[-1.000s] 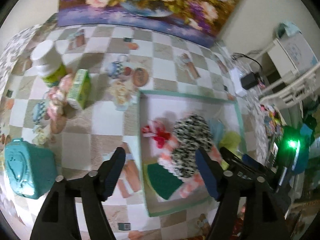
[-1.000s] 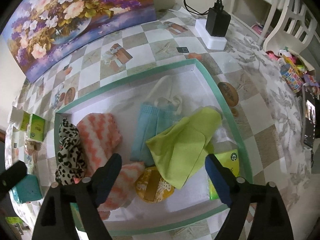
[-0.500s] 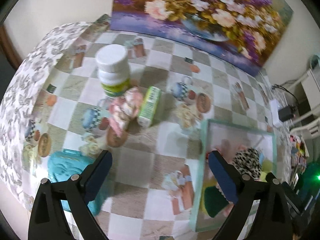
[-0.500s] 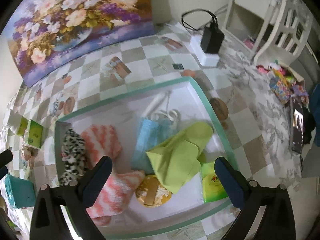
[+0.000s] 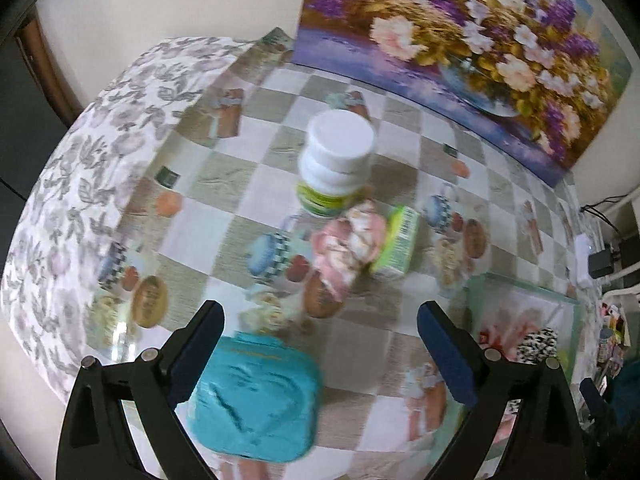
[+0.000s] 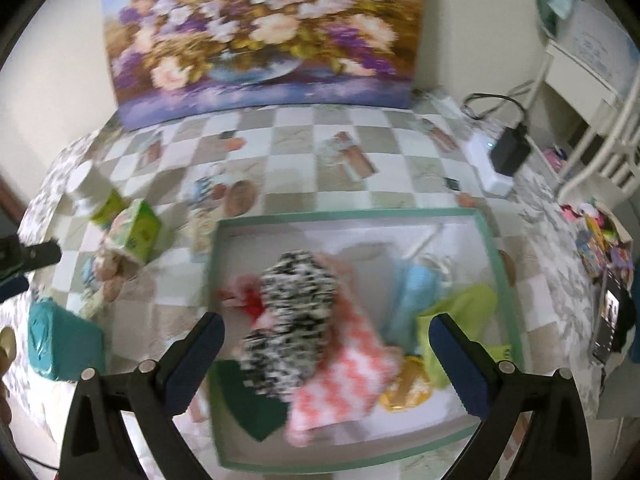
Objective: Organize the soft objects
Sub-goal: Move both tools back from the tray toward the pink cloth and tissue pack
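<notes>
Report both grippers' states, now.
Left gripper: open, holding nothing, above the teal pouch.
Right gripper: open, holding nothing, above the tray.

one tray [image 6: 494,248] — two claws — one bottle [image 5: 338,168]

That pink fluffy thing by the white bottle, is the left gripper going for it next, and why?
Probably yes: ease the open, empty left gripper forward and down to straddle the pink fluffy thing. It lies on the tablecloth outside the tray, between the white bottle and the green carton, while the other soft items already sit inside.
</notes>
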`<state>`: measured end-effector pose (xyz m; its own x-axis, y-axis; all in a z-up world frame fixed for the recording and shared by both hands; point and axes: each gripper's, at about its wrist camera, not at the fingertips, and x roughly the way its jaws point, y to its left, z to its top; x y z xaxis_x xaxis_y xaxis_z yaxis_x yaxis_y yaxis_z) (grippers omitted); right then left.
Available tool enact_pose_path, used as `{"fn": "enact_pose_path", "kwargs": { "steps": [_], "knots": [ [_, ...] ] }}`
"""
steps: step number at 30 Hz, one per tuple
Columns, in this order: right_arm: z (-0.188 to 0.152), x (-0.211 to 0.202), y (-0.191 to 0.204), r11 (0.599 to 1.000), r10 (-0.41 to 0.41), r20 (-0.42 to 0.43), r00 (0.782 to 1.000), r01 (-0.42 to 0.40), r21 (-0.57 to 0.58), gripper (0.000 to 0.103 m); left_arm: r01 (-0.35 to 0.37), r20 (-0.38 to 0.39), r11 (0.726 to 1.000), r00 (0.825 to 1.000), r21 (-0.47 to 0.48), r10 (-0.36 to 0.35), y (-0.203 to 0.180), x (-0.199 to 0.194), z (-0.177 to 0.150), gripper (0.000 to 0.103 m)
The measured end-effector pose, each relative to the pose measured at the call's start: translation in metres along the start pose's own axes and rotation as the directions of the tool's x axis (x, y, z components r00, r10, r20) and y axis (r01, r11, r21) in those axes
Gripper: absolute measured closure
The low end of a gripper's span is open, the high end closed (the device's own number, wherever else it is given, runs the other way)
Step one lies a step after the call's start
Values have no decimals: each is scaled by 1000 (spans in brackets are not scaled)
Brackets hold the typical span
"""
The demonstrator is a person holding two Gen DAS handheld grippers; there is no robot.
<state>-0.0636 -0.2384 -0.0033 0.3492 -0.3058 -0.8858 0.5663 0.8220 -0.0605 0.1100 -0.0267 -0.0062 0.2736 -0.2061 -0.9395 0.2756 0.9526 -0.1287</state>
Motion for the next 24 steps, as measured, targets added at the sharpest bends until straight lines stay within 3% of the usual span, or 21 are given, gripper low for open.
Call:
{"fn": "enact_pose_path", "kwargs": {
  "steps": [4, 10, 24],
  "knots": [
    [-2, 0, 20, 999, 27, -3, 1000, -27, -40, 0, -40, 4, 999, 999, -25, 40, 21, 1, 7, 6],
    [2, -1, 42, 992, 111, -10, 994, -111, -56, 0, -32, -7, 997, 999, -74, 31, 42, 7, 14, 6],
    [37, 7, 93, 973, 215, 14, 976, -213, -94, 0, 113, 29, 982, 994, -152, -110, 61, 17, 31, 3]
  ]
}}
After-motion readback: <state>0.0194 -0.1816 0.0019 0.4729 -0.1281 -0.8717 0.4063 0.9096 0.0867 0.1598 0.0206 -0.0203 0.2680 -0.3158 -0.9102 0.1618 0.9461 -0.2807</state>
